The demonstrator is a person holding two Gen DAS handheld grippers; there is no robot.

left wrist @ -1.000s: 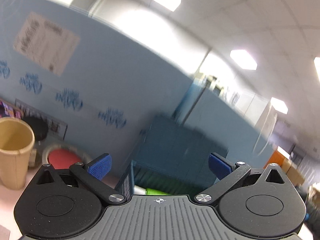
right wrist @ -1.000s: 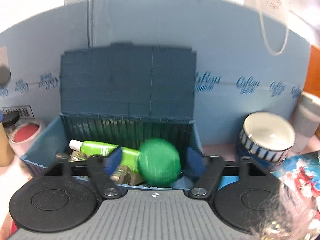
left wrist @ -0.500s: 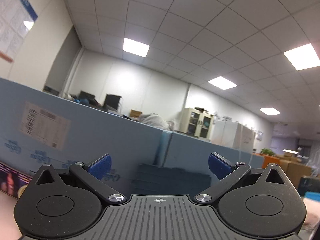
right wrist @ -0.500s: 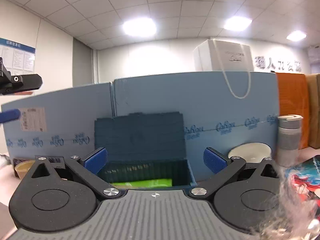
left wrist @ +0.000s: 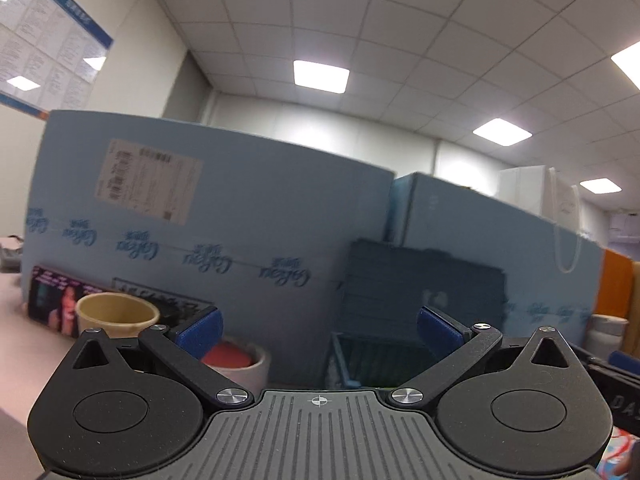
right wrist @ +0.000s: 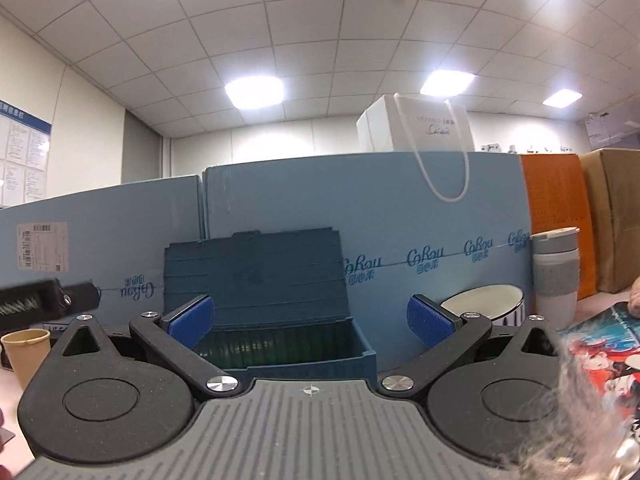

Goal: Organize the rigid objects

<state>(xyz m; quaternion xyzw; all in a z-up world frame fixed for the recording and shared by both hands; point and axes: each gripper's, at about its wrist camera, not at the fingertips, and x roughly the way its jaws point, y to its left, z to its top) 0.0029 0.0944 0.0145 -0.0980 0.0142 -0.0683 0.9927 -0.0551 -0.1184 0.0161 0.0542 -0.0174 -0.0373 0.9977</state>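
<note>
**Both claws raised and released, the crate ahead**

Where a second ago the right wrist view looked down into the crate at a green round object between the blue pads, the right claw (right wrist: 308, 320) now gapes wide with nothing in it, and the view sits level with the rim of the dark blue crate (right wrist: 304, 356), its lid (right wrist: 256, 276) upright against the blue panel. The left claw (left wrist: 318, 330) is likewise spread and empty; its view has dropped from mostly ceiling half a second ago to take in the tabletop things.

Only the left view shows the red-topped white container (left wrist: 236, 360) beside the paper cup (left wrist: 116, 316), with the crate to the right. Only the right view shows the white bowl (right wrist: 484, 304), the grey tumbler (right wrist: 556, 276), the white paper bag (right wrist: 416, 128) atop the panel, and the orange box (right wrist: 556, 220); the paper cup appears at its left edge.

The tabletop (left wrist: 16, 344) is pale pink; overhead, a tiled ceiling carries lit panels.
</note>
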